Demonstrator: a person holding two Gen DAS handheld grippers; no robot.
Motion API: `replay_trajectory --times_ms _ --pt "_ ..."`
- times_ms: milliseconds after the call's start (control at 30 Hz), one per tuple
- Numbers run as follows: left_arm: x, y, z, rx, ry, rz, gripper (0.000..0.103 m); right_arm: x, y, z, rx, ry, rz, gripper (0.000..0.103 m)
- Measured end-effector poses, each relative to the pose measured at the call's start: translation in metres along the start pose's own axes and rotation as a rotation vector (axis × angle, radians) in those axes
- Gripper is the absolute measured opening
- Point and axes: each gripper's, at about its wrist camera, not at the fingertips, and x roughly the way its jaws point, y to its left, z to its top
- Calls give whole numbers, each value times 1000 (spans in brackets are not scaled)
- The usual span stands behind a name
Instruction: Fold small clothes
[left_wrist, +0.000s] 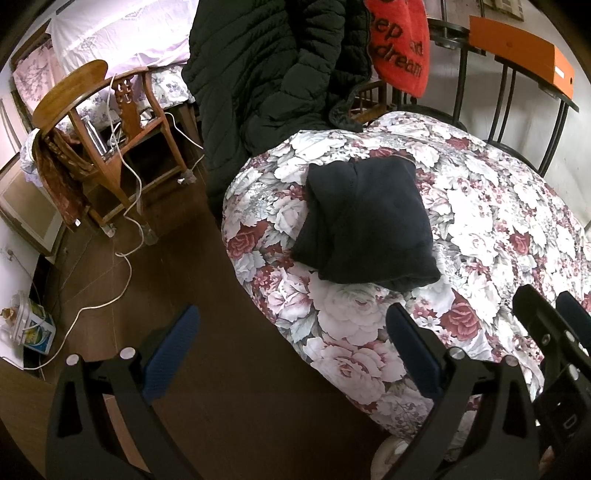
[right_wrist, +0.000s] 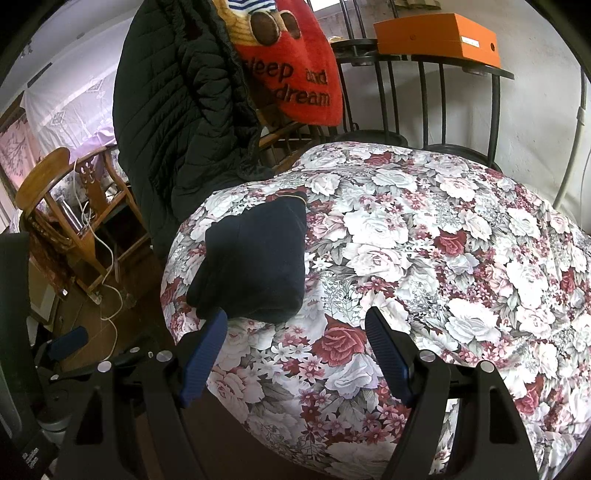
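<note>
A floral quilt (right_wrist: 424, 258) — soft, puffy, printed with pale and dark-red roses — covers the rounded surface and carries the work. On its left part lies the dark navy garment (left_wrist: 365, 221), a fleecy knit already folded into a thick, roughly square bundle with one layered edge showing on the near left. Both tools sit short of it: the left gripper (left_wrist: 291, 354) and the right gripper (right_wrist: 295, 354) stand wide open, nothing between the ribbed blue pads. The fold looks nearly complete; any finishing touch should press flat and square the near edge — gently, since fleece springs back.
</note>
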Motion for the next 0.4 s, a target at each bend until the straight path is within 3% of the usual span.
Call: replay_trajectory --times_ms 400 --pt "2 -1 -2 -4 1 -12 98 0 0 0 0 1 1 77"
